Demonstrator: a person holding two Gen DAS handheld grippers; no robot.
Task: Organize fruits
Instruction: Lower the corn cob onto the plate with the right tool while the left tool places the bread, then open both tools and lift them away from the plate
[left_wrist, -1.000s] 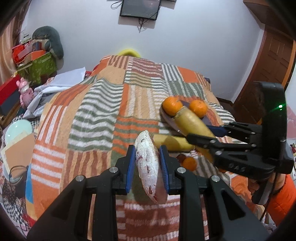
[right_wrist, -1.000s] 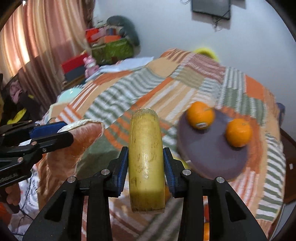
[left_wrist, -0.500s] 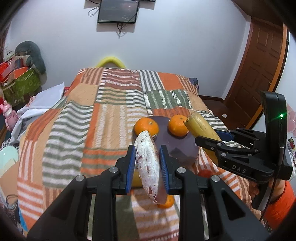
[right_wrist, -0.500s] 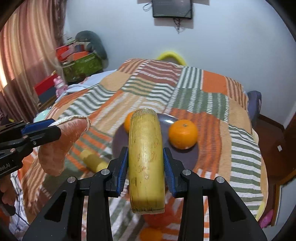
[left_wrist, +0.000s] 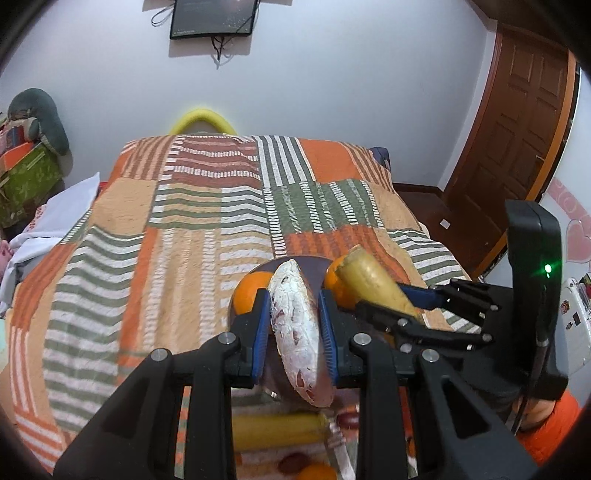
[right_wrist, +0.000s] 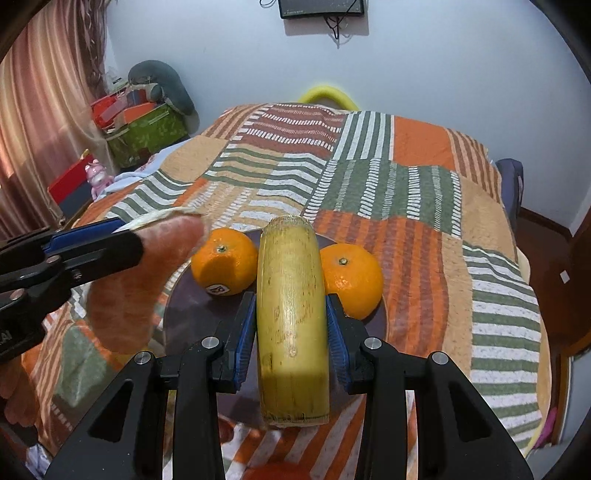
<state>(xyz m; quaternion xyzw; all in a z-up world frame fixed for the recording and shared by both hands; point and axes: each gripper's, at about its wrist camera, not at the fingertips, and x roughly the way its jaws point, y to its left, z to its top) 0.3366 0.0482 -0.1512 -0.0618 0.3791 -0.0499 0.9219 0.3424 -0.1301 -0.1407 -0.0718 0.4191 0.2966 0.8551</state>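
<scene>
Right wrist view: right gripper (right_wrist: 291, 332) is clamping the banana piece (right_wrist: 291, 317) above the dark plate (right_wrist: 192, 317), oranges either side. Left gripper (left_wrist: 293, 332) is pinching the fruit wedge (left_wrist: 295, 332); I'd be lowering both gently before releasing.

Both cameras ride close behind their own jaws, tilted down over the patchwork bed (left_wrist: 192, 229) and facing the far wall with its screen (right_wrist: 321, 7). The left wrist view looks from the left and catches the right gripper (left_wrist: 384, 306) at its right edge; the right wrist view catches the left gripper (right_wrist: 122, 240) on its left. Both share the dark plate (right_wrist: 192, 306), the two oranges (right_wrist: 351, 280) and the quilt beyond.
</scene>
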